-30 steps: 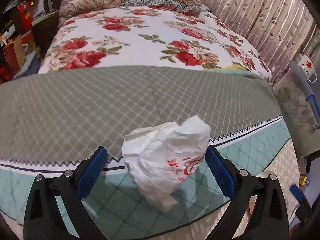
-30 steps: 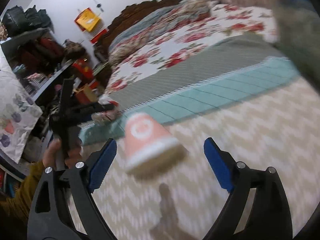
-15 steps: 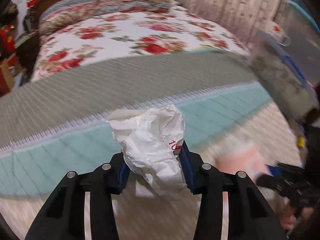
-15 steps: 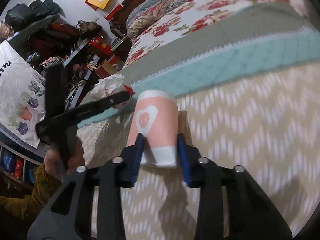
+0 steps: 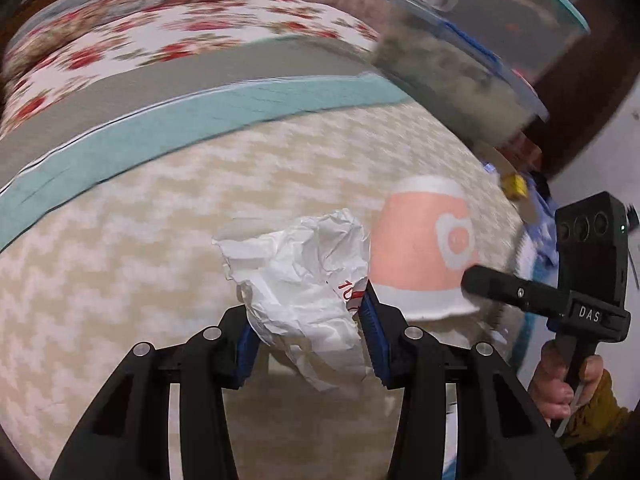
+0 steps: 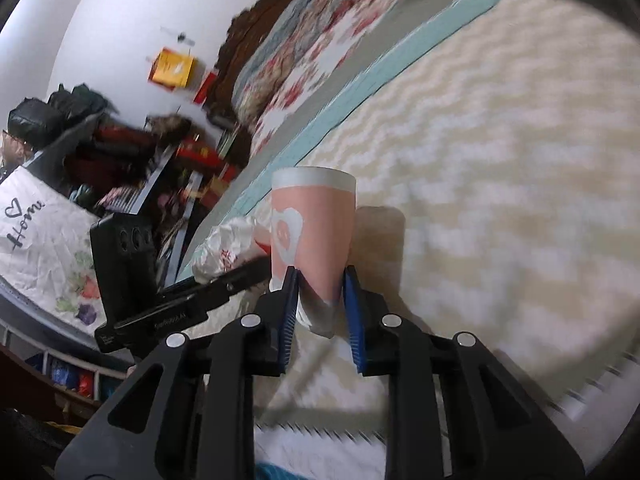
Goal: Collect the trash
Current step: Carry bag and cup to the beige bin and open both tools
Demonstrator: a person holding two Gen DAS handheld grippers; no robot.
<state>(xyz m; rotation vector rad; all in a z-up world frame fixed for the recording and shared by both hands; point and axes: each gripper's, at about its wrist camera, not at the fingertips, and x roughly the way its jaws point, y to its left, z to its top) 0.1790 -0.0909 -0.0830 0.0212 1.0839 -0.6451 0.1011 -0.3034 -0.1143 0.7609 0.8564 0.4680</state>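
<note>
1. My left gripper [image 5: 306, 330] is closed down narrow on a crumpled white wrapper [image 5: 298, 284] with red print; both blue pads press its lower part, and the rest bulges out toward 12 o'clock past the fingertips
2. My right gripper [image 6: 320, 300] is pinched tight on a pink paper cup [image 6: 314, 232] with a white egg-like mark on its side; the pads squeeze it near the white end, which looks crushed, and the cup points away from me toward 12 o'clock
3. From the left wrist camera the cup [image 5: 424, 252] sits just beside the wrapper at about 2 o'clock, and my right gripper [image 5: 480, 280] comes in from 3 o'clock with my hand [image 5: 564, 380] around its handle
4. From the right wrist camera the wrapper [image 6: 226, 250] shows at 9 o'clock of the cup, close against it, with my left gripper [image 6: 240, 274] reaching in from 8 o'clock
5. Both pieces are held above a beige zigzag-patterned cover [image 6: 500, 160]; I cannot tell whether either touches it
6. Beyond that, toward 11 o'clock, run a teal band [image 5: 192, 120], a grey band and a floral bedspread [image 5: 160, 36], all blurred
</note>
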